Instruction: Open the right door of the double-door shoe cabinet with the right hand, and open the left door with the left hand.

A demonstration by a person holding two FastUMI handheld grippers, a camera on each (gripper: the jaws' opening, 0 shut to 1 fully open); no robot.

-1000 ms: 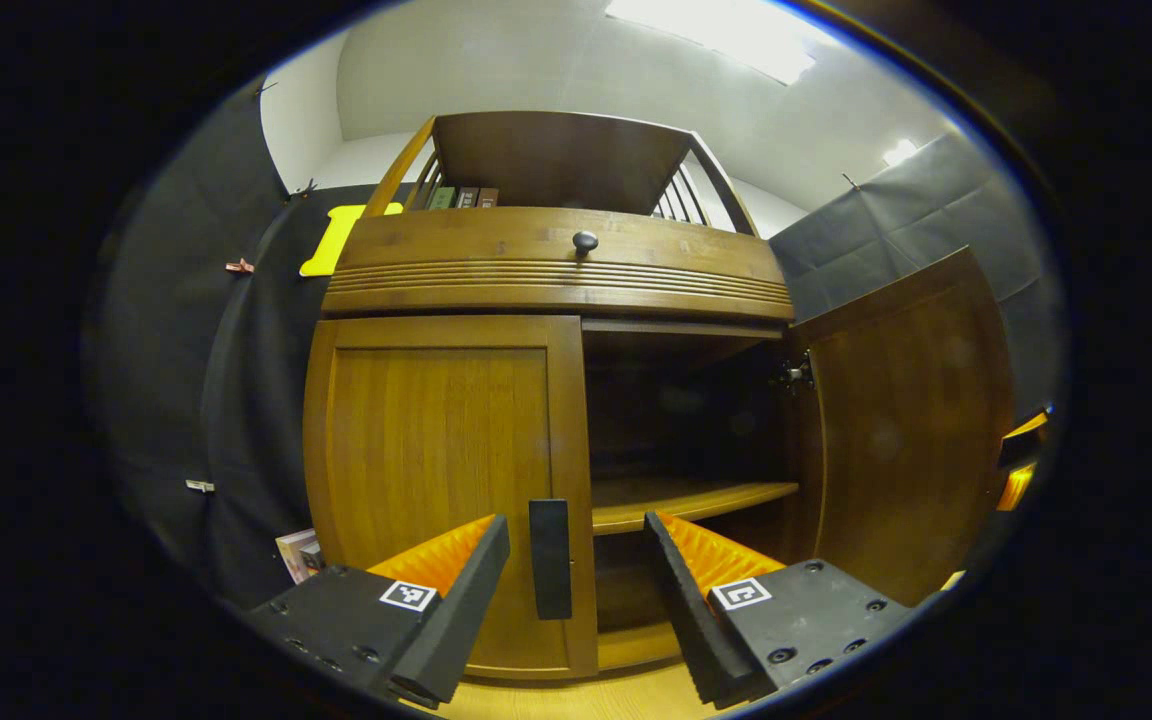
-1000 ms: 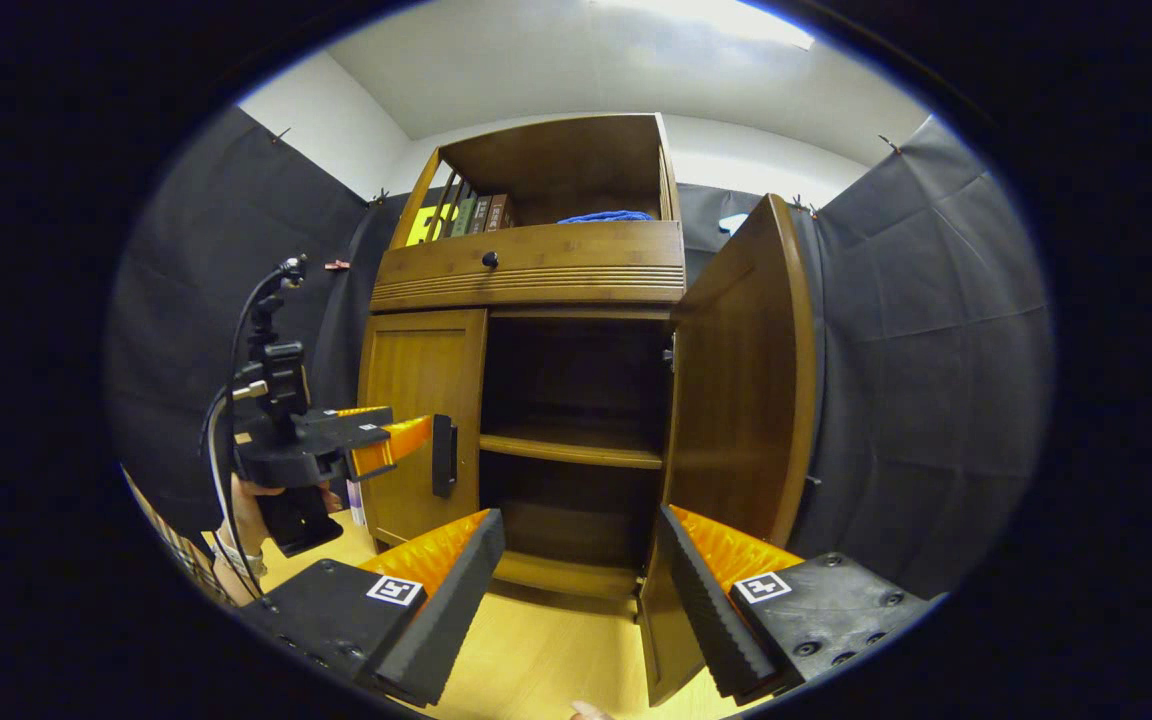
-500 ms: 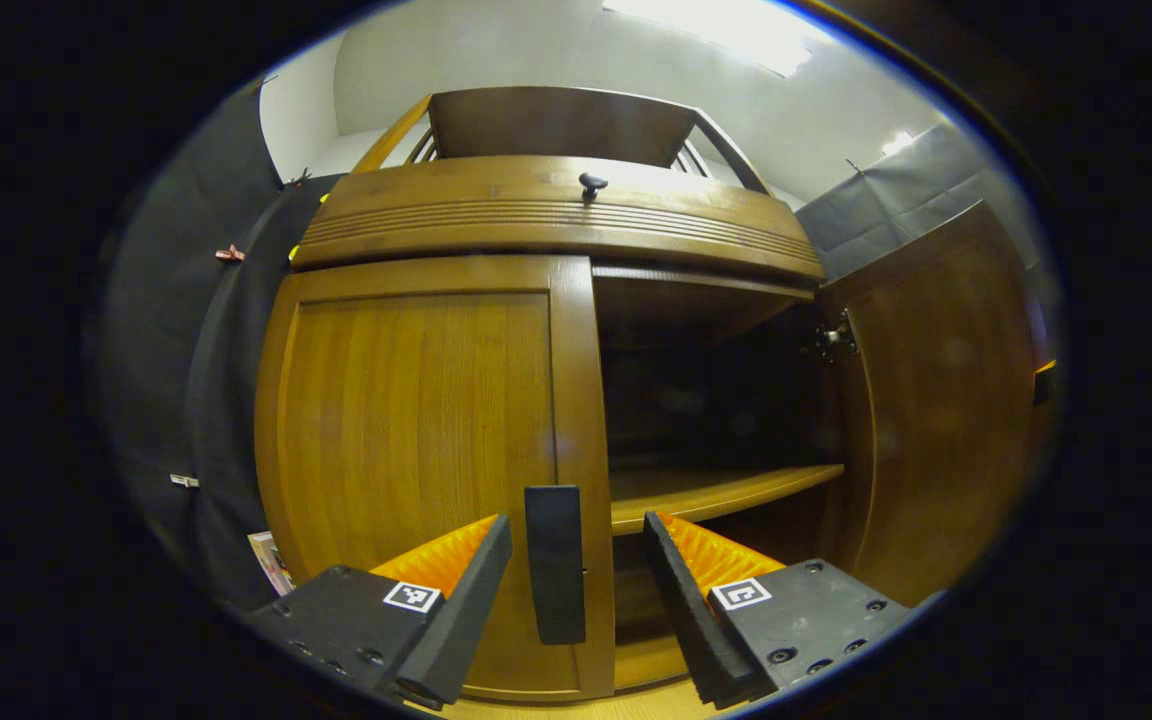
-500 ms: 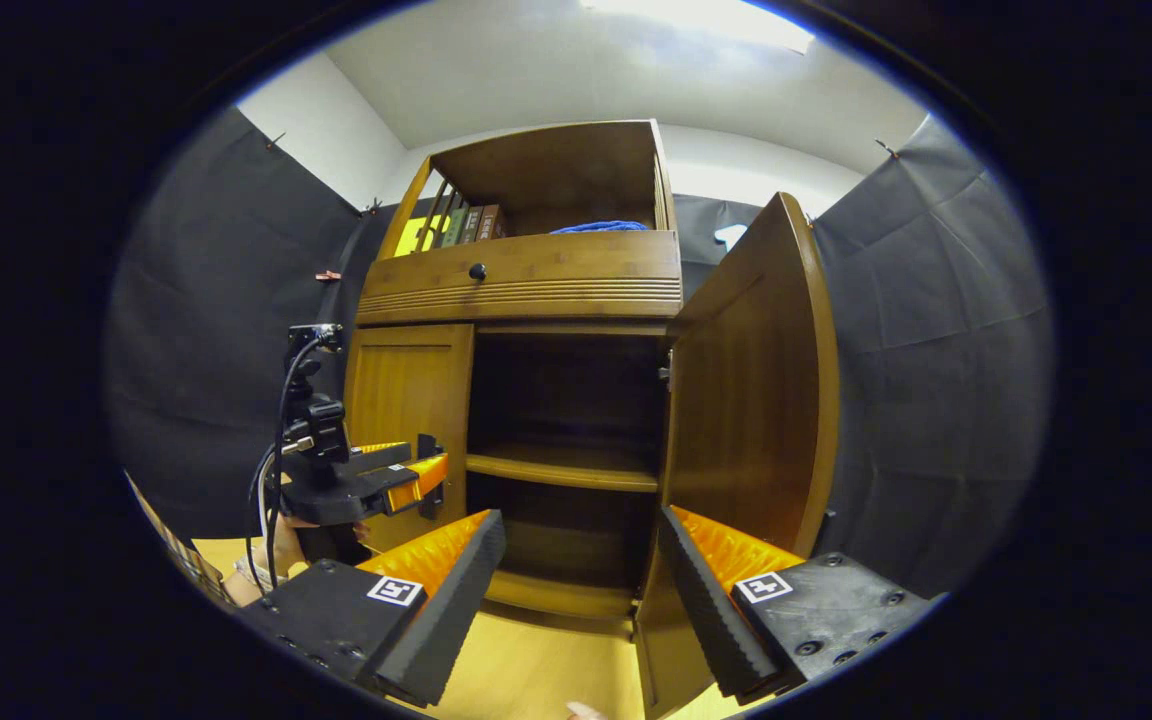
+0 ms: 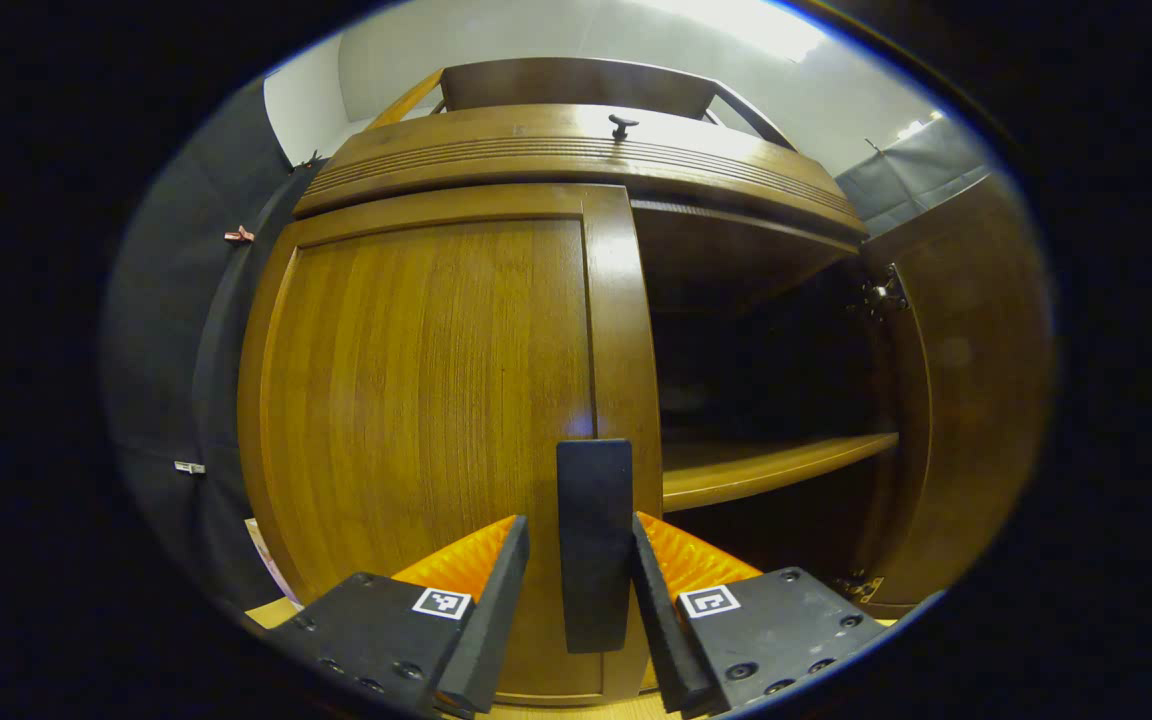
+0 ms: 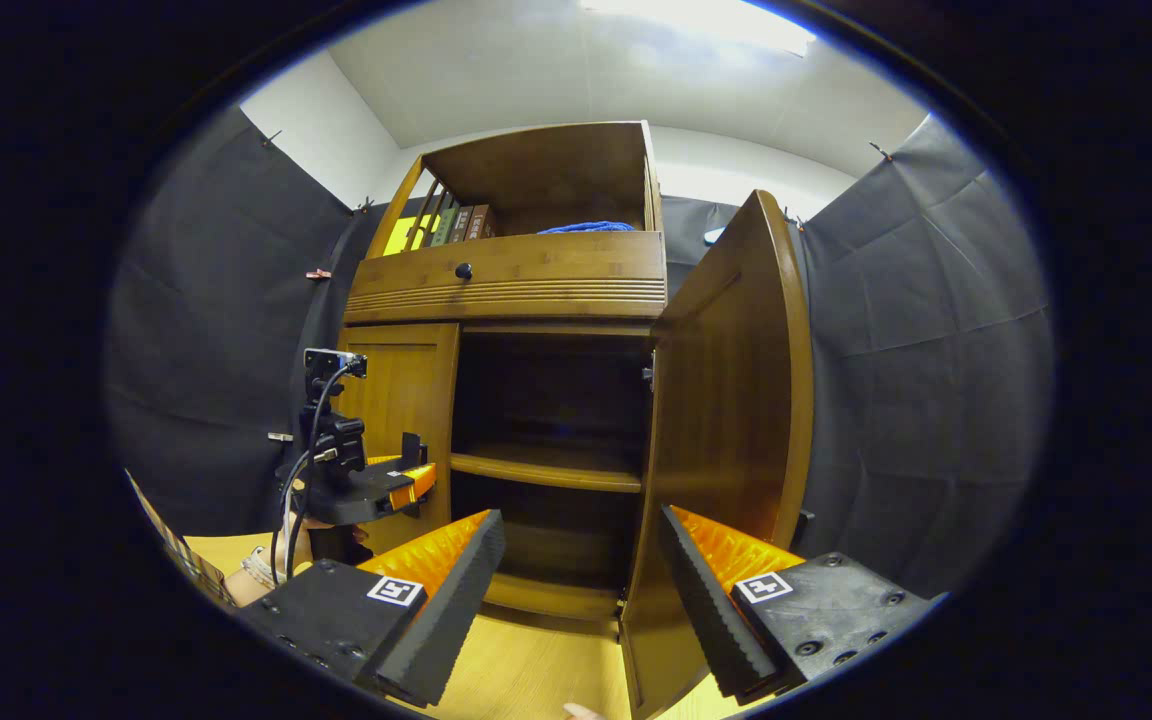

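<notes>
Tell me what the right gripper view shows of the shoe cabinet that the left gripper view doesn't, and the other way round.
Right gripper view: books and a blue cloth on the top shelf, plus the left gripper seen from the side at the left door, with the hand holding it.
Left gripper view: a close look at the door handle between its own fingers, and the right door's upper hinge.
Both: the left door closed, the right door swung open, the drawer knob and the inner shelf.

Right door (image 6: 731,400) swung wide, compartment open (shelf (image 6: 546,470) across); left door (image 5: 436,400) shut
</notes>
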